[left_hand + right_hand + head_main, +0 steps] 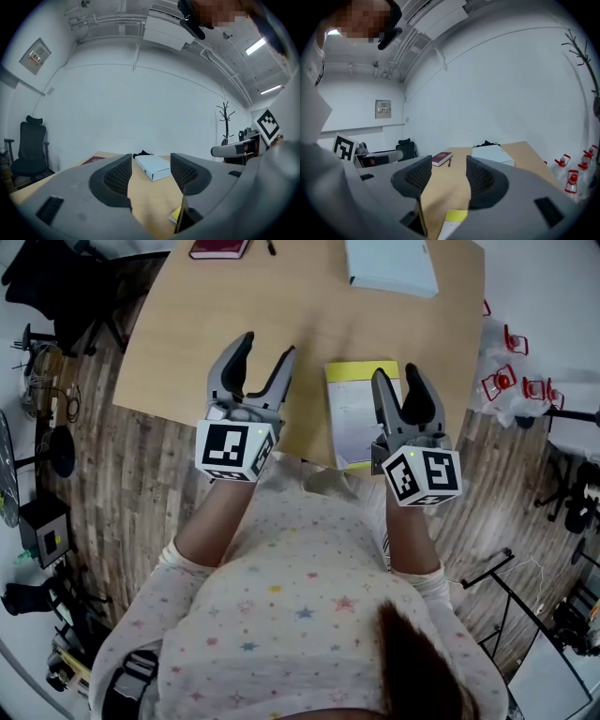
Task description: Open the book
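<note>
A closed book (354, 413) with a white cover and a yellow band along its far edge lies on the wooden table (187, 343), near the front edge. Its yellow corner shows low in the left gripper view (176, 214) and the right gripper view (454, 216). My right gripper (397, 373) is open and held over the book's right side, with nothing between its fingers (447, 176). To the left of the book, my left gripper (267, 345) is also open and empty (151, 176). Both are raised above the table.
A white flat box (389, 266) lies at the table's far right edge, and a maroon book (220, 249) with a pen (271, 247) lies at the far left. Red-and-white items (511, 376) sit on the floor to the right. A black office chair (30, 147) stands left.
</note>
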Available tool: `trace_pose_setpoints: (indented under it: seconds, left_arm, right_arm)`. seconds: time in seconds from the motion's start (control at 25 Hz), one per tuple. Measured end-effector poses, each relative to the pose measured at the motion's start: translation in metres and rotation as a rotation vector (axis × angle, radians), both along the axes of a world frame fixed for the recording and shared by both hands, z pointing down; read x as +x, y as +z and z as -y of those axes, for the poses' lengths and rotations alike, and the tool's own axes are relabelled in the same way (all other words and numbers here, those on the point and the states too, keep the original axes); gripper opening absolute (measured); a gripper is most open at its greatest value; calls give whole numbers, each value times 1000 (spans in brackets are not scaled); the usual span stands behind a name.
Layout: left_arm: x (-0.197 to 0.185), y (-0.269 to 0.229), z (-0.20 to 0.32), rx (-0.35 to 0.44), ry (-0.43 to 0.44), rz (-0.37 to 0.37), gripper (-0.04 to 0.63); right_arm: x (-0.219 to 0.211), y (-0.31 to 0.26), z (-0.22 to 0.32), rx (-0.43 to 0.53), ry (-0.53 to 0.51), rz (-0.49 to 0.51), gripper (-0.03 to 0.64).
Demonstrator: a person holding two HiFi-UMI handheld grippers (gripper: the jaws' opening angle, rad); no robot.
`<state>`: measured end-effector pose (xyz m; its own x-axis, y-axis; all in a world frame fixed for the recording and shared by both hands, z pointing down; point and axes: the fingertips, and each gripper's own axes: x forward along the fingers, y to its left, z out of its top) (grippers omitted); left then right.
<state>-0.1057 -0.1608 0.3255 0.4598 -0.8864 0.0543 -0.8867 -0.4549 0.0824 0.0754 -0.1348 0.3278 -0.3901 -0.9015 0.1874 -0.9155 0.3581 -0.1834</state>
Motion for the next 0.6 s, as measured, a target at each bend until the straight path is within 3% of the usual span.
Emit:
trace_pose_setpoints:
  seconds: [0.6]
  left_arm:
    - [-17,48,-6,-79,-46,-4,238]
  right_arm:
    - [-31,94,-2,-181,-59,-11,210]
